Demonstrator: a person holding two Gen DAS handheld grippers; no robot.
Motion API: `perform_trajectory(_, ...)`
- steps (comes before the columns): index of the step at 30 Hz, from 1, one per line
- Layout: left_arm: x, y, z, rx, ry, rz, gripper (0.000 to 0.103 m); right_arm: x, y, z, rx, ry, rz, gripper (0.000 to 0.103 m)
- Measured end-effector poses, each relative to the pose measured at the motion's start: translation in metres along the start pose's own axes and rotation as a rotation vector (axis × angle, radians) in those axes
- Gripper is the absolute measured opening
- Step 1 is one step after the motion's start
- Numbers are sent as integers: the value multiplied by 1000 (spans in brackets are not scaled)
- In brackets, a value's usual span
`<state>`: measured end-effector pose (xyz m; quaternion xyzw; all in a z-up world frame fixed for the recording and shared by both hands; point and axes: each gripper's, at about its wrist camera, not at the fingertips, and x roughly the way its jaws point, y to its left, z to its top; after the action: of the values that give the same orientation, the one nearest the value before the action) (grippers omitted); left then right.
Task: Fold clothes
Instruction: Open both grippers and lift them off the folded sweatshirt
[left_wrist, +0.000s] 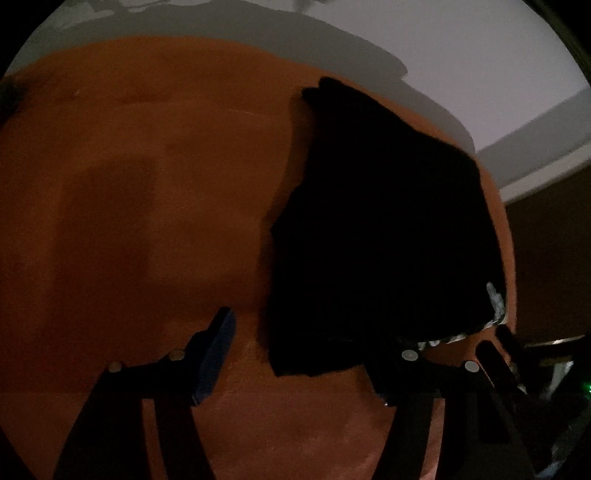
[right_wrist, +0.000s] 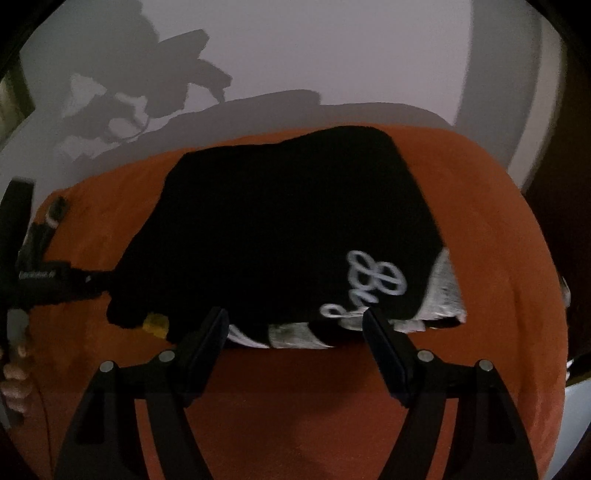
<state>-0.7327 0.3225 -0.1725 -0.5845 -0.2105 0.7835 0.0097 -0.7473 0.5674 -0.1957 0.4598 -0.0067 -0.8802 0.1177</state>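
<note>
A black garment (left_wrist: 384, 221) with white script lettering (right_wrist: 376, 284) and a grey-white striped hem (right_wrist: 443, 295) lies folded on an orange cover (left_wrist: 129, 203). In the left wrist view my left gripper (left_wrist: 301, 336) stands open at the garment's near corner. Its blue pad (left_wrist: 218, 350) is clear of the cloth, and the other finger is partly hidden under the black edge. In the right wrist view my right gripper (right_wrist: 295, 332) is open at the striped hem, its tips just short of the cloth. The left gripper (right_wrist: 74, 284) also shows at the garment's left edge.
A pale wall (right_wrist: 332, 55) with cast shadows rises behind the orange cover. Dark brown furniture (left_wrist: 546, 258) stands at the right. A hand (right_wrist: 14, 384) holds the left tool at the frame's edge. A small yellow piece (right_wrist: 155, 321) sits by the garment's near left corner.
</note>
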Motion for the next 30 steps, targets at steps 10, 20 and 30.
perform_trajectory(10,-11,10,-33,79,35,-28,40,12,65,-28,-307,-16,-10,74)
perform_trajectory(20,16,44,-56,-72,22,-225,50,21,72,-44,-213,23,-72,63)
perform_trajectory(30,14,28,-32,-108,50,-410,58,13,61,-54,-107,46,-76,63)
